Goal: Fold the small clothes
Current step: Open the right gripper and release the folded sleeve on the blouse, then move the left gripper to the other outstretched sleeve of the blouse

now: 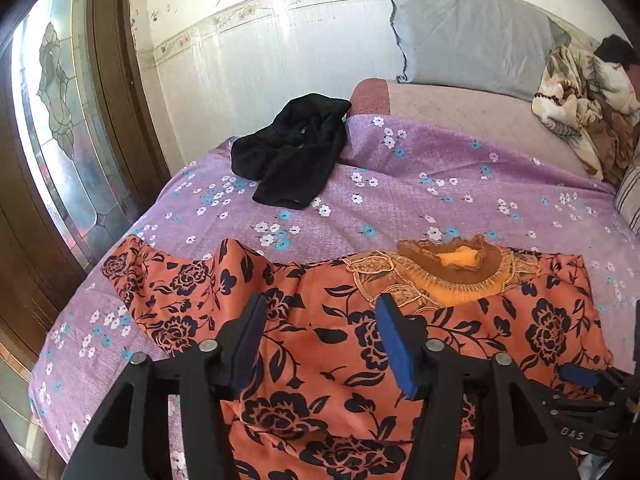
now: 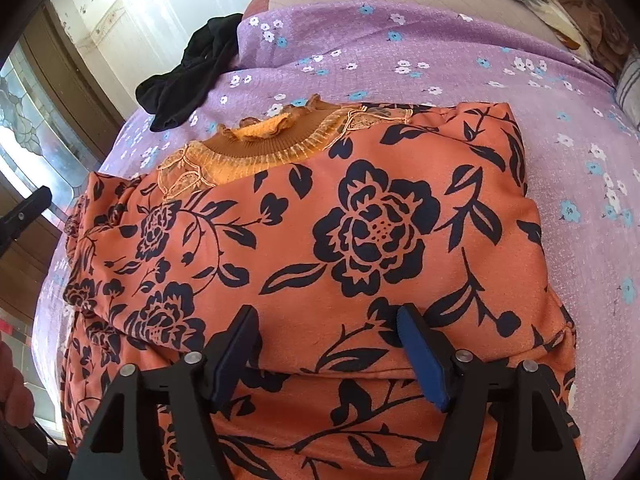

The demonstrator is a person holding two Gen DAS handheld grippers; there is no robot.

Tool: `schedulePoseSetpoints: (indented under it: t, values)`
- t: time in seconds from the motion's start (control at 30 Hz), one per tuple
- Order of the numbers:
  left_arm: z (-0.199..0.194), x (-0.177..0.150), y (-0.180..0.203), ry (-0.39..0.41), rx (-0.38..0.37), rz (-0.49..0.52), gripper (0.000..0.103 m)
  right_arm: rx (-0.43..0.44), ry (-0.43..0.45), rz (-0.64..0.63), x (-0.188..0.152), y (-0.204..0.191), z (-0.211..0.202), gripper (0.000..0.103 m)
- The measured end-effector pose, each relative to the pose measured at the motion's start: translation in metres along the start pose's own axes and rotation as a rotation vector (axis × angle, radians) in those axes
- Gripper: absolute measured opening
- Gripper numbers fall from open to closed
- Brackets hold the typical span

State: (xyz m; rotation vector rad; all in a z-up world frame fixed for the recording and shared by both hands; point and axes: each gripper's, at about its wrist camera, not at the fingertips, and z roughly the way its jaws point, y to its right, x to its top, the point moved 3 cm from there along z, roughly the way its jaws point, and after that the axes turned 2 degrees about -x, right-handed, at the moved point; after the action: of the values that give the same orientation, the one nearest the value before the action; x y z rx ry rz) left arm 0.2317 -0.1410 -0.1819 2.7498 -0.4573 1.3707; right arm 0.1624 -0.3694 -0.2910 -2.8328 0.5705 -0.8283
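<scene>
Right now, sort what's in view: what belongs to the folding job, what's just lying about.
Job:
orange floral garment
black garment, likely next
left gripper, open
right gripper, open

Lying about:
grey pillow
patterned blanket
purple floral sheet

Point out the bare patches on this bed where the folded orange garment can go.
Freest: purple sheet between the orange floral garment and the grey pillow, right of the black garment. A narrower strip lies right of the orange garment in the right wrist view. Crowded: far right, by the patterned blanket.
</scene>
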Motion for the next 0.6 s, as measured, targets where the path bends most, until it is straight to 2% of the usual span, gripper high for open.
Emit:
schedulePoseSetpoints:
  t: [0.23,0.6]
  values:
    - [-0.015,0.0,-0.009,0.046,0.012,-0.033,0.061,0.003,0.001,0.004,0.0,0.0,0.001,0.076]
    - [-0.02,-0.013,-0.073,0.049,0.134,-0.131,0.062,-0.005,0.002,-0.01,0.001,-0.003,0.002,0.079]
